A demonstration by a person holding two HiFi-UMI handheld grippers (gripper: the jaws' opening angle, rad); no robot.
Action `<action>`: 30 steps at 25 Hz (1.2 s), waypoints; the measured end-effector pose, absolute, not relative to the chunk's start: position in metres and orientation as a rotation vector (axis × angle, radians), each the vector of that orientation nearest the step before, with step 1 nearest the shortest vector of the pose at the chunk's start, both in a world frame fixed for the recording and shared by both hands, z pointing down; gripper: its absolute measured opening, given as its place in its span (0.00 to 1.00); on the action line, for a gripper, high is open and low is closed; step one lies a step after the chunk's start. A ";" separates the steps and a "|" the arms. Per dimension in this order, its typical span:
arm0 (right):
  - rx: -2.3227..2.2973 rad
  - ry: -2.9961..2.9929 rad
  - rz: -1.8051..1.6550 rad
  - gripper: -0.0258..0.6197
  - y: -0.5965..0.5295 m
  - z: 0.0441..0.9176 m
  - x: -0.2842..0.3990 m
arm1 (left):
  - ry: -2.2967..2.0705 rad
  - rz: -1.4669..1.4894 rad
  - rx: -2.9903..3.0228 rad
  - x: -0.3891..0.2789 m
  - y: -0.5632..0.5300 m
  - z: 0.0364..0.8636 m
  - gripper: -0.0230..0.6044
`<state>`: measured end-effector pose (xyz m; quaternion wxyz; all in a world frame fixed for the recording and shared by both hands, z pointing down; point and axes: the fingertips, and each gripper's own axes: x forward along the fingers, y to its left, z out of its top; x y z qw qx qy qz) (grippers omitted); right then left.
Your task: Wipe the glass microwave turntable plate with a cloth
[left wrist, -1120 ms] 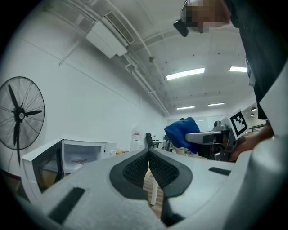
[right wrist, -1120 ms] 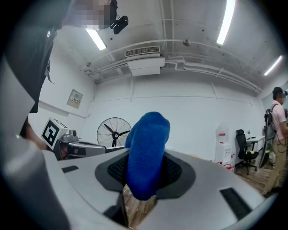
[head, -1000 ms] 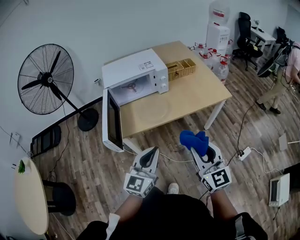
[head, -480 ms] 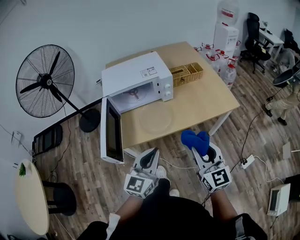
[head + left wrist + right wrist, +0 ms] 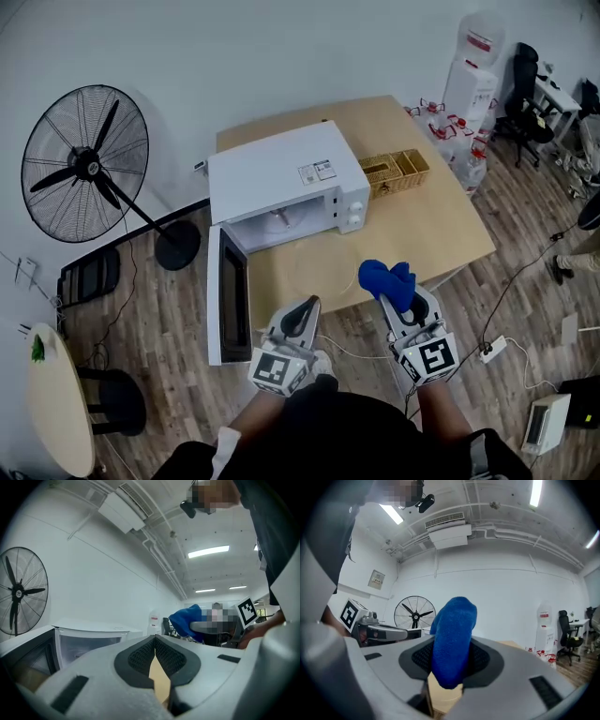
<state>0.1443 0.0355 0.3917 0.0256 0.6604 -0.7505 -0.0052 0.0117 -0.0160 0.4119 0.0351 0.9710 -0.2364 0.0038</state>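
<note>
A clear glass turntable plate (image 5: pixel 317 262) shows only faintly on the wooden table (image 5: pixel 422 225), in front of the white microwave (image 5: pixel 281 178). The microwave's door (image 5: pixel 232 295) hangs open toward me. My right gripper (image 5: pixel 396 296) is shut on a blue cloth (image 5: pixel 387 279), which sticks up between its jaws (image 5: pixel 452 639). My left gripper (image 5: pixel 302 309) is shut with nothing in it (image 5: pixel 154 649). Both grippers hover above the floor just short of the table's near edge, apart from the plate.
A large standing fan (image 5: pixel 89 164) is left of the microwave. A wicker basket (image 5: pixel 394 171) sits on the table's right side. A water dispenser with bottles (image 5: pixel 473 80) stands at back right. A round side table (image 5: pixel 56 398) is at lower left. Cables and a power strip (image 5: pixel 492 349) lie on the floor.
The table and microwave have come nearer and lower in the head view as the person steps toward them. Both grippers keep their pose, the right still holding the cloth.
</note>
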 end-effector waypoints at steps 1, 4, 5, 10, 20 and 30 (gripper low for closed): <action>2.034 -2.321 -0.014 0.25 0.023 0.393 0.145 | -0.726 0.010 2.989 0.014 -0.027 0.411 0.05; 2.017 -2.329 0.010 0.25 -0.009 0.398 0.146 | -0.731 0.010 3.000 0.016 -0.059 0.410 0.05; 2.010 -2.327 0.010 0.25 -0.017 0.398 0.145 | -0.734 0.007 3.001 0.016 -0.068 0.409 0.05; 1.976 -2.326 -0.010 0.25 -0.053 0.395 0.146 | -0.740 -0.017 3.019 0.019 -0.104 0.402 0.05; 1.842 -2.440 0.114 0.25 -0.108 0.418 0.141 | -0.856 0.031 2.974 0.017 -0.138 0.415 0.05; 1.592 -2.471 0.233 0.25 -0.143 0.465 0.117 | -1.041 0.126 2.876 -0.004 -0.151 0.440 0.05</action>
